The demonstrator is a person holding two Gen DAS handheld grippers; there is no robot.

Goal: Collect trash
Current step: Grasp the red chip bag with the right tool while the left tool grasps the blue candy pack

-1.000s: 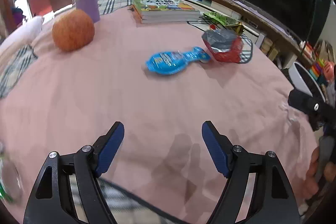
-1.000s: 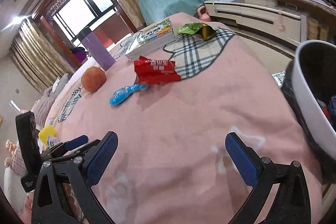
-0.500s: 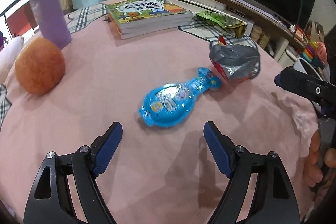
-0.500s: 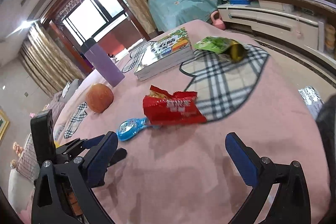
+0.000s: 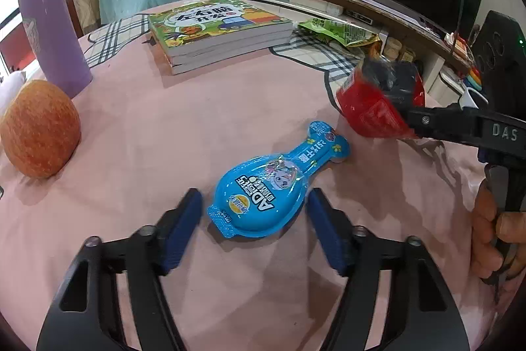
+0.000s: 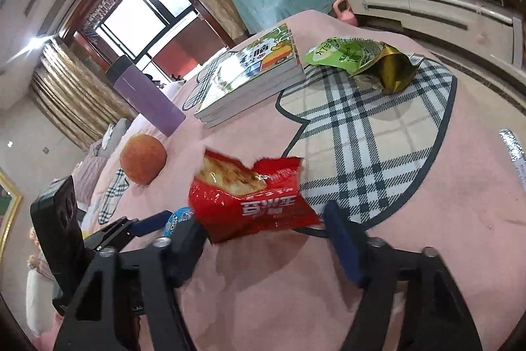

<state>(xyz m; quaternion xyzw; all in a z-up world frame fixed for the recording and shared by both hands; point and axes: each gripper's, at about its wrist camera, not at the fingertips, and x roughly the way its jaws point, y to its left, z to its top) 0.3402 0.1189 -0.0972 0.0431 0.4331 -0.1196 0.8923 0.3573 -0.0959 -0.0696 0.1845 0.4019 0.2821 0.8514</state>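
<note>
A round surface [image 5: 203, 107] covered in a pink cloth with plaid patches fills both wrist views. The left tongs [image 5: 251, 216] reach down over a blue bottle-shaped snack packet [image 5: 273, 183] lying flat on the cloth. Their 2 blue pads flank the packet's wide end, one on each side, and the jaws are closing; narrow gaps show on both sides, so the pads do not yet press on it.

Just beside the packet's narrow end, the right tongs [image 6: 263, 239] straddle a crumpled red snack bag [image 6: 253, 199]. Their jaws are closing too. In the right wrist view the left pad sits against the bag's lower corner, while the right pad appears just clear of its edge; whether the bag is truly pinched I cannot tell. In the left wrist view a person's hand [image 5: 493, 236] grips the handle of these tongs at the right edge.

Further back, a green and gold wrapper [image 6: 365, 58] lies on a plaid patch near the far rim. Next to it is a stack of 3 picture books [image 5: 217, 32]. A tall purple tumbler [image 5: 52, 35] stands upright at the left, with an orange fruit [image 5: 39, 127] near its base.
</note>
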